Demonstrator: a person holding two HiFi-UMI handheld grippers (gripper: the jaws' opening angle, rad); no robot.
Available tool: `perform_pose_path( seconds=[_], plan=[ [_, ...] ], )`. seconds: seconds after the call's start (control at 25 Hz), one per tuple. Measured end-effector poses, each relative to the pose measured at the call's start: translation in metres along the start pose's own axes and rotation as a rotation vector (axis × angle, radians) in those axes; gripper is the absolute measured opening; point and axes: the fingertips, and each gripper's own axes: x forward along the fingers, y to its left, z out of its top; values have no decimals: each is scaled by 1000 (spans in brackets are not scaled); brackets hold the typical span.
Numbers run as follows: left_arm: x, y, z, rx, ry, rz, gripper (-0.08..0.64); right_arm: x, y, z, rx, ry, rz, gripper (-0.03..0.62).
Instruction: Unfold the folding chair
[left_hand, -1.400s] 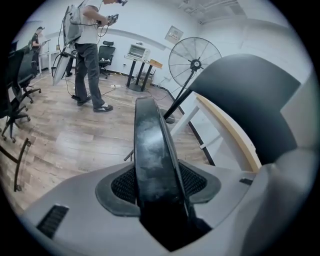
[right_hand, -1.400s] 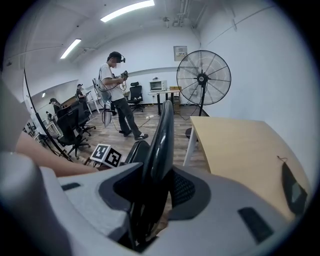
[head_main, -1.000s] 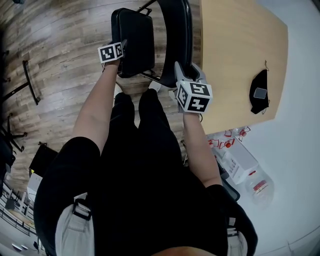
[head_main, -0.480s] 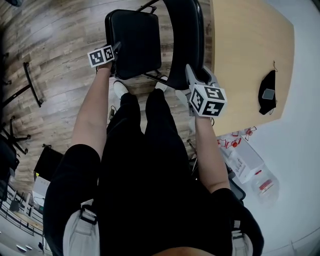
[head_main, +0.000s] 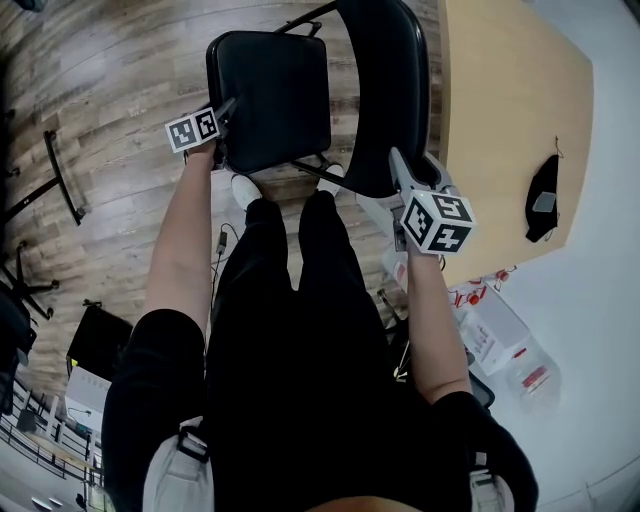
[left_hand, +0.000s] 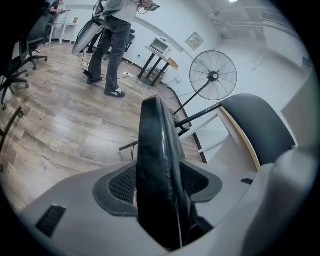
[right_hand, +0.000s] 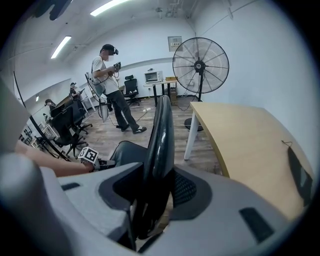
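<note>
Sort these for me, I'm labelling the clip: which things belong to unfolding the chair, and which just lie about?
Job: chair seat, clamped in the left gripper; chair backrest, clamped in the right gripper.
Lying about: wooden table; black item on it; standing fan; white box on the floor.

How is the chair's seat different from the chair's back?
The seat is a squarish pad whose flat face turns up toward the head view; the backrest is curved and stands more upright. The left hand-held gripper clamps the seat's edge, while the right hand-held gripper clamps the backrest's edge. Both seat and backrest are black, smooth and a little shiny.
</note>
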Motion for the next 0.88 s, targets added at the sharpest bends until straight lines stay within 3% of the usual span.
perform_pose_path(
  seconds=[0.88],
  plan=[
    [27, 112, -18, -124, -27, -168, 261, 52, 3, -26, 49, 65, 4, 147]
  ],
)
